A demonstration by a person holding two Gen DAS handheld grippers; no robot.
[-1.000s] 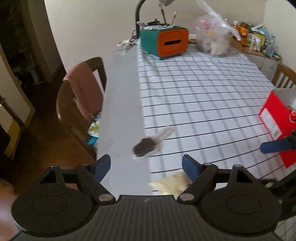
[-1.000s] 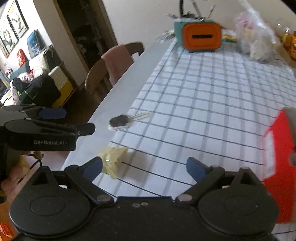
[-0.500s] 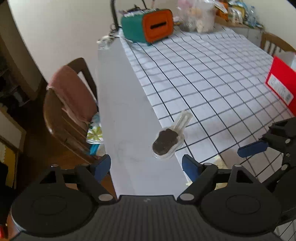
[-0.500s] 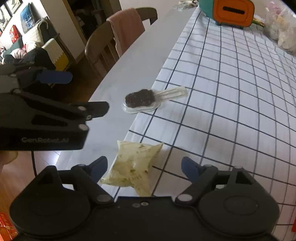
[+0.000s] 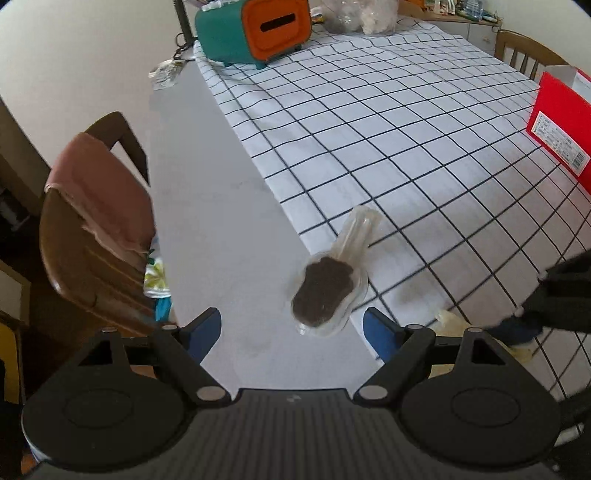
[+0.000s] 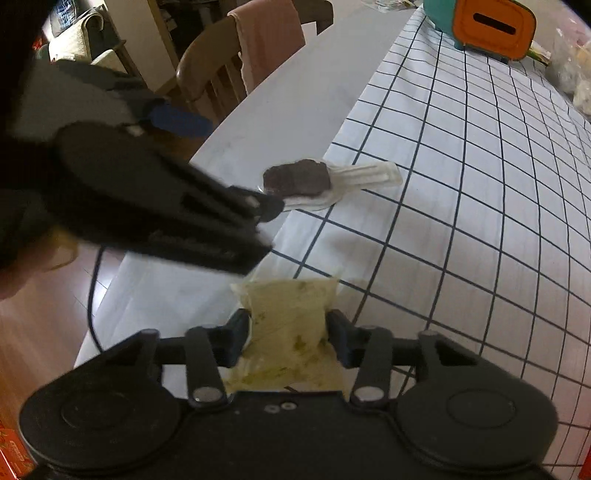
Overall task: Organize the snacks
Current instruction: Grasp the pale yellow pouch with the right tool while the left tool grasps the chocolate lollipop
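The right gripper (image 6: 288,334) has just closed its jaws across the soft, crinkly pale-yellow snack pouch (image 6: 291,325), light and squashable, best held mid-body, while the left gripper (image 5: 291,326) hangs wide open just short of the clear-wrapped chocolate ice-cream bar (image 5: 327,291) beside that pouch.

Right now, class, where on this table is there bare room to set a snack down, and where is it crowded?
Free: the checked cloth between the teal box and the red box. Crowded: the near edge, with the chocolate snack, yellow packet and both grippers.

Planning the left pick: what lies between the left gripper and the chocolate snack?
Nothing: in the left wrist view, bare table separates the open left gripper from the chocolate snack.
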